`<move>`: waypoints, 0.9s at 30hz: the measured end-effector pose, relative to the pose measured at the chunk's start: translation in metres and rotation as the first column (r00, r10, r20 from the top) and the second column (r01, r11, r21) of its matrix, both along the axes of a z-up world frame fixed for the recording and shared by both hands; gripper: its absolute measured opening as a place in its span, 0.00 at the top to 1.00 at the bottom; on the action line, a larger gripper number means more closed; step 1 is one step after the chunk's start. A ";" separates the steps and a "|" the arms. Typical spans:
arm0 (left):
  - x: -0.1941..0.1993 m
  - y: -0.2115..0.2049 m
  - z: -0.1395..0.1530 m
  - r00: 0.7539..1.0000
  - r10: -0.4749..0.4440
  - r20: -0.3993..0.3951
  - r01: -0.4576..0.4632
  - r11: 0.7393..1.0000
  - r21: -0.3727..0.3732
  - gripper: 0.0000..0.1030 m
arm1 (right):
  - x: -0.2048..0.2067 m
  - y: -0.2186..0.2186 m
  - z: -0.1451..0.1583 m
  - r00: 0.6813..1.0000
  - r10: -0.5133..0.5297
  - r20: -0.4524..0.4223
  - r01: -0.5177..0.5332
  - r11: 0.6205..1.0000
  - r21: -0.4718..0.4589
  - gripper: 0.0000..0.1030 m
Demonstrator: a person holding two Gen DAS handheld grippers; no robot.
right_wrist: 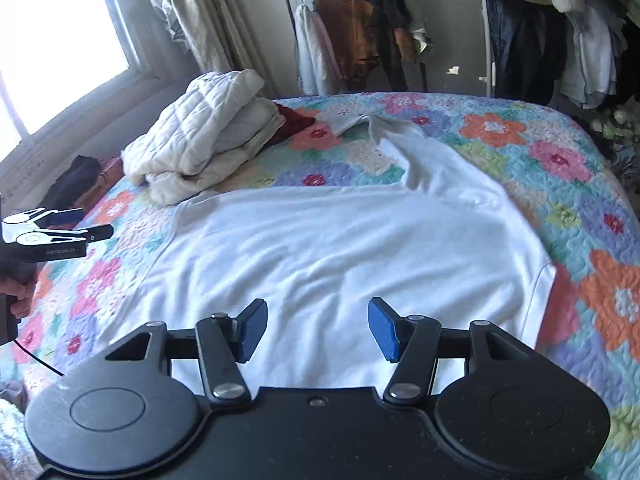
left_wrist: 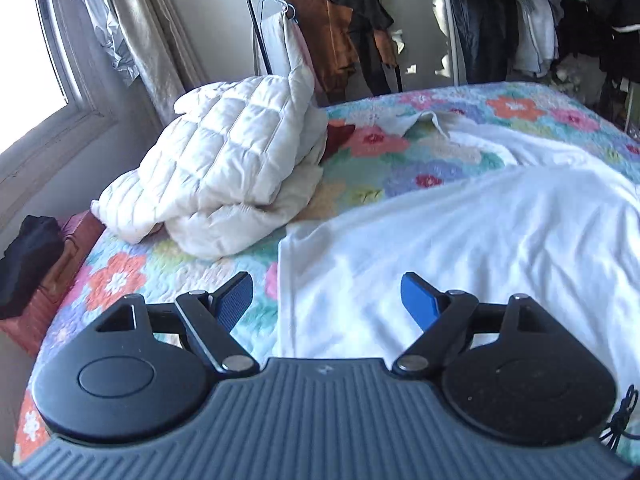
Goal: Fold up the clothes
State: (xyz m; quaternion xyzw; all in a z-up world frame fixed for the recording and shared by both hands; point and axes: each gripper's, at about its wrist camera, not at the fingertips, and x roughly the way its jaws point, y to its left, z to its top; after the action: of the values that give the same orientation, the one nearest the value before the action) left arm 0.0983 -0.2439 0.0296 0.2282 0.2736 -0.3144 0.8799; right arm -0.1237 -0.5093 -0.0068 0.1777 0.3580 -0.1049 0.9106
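A white T-shirt (right_wrist: 328,240) lies spread flat on the floral quilt (right_wrist: 560,168), one sleeve (right_wrist: 372,128) reaching toward the far side. It also shows in the left wrist view (left_wrist: 460,248). My right gripper (right_wrist: 318,330) is open and empty, hovering over the shirt's near hem. My left gripper (left_wrist: 328,300) is open and empty, over the shirt's left edge; it shows in the right wrist view (right_wrist: 60,224) at the far left, held by a hand.
A folded white quilted jacket (left_wrist: 224,164) sits on the bed's far left, with a dark red garment (left_wrist: 338,138) behind it. A black item (left_wrist: 28,260) lies on a brown box left of the bed. Clothes racks (left_wrist: 360,28) stand behind.
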 end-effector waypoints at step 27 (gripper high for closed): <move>-0.040 0.078 -0.147 0.860 0.253 -0.443 -0.250 0.966 0.066 0.21 | 0.013 0.166 -0.107 0.945 0.296 -0.140 -0.316 0.936 -0.154 0.38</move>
State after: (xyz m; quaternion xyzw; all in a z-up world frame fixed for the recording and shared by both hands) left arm 0.0579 -0.1658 -0.1178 0.1146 0.4970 -0.2401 0.8260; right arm -0.1107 -0.3437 -0.1141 0.0331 0.4224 -0.0026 0.9058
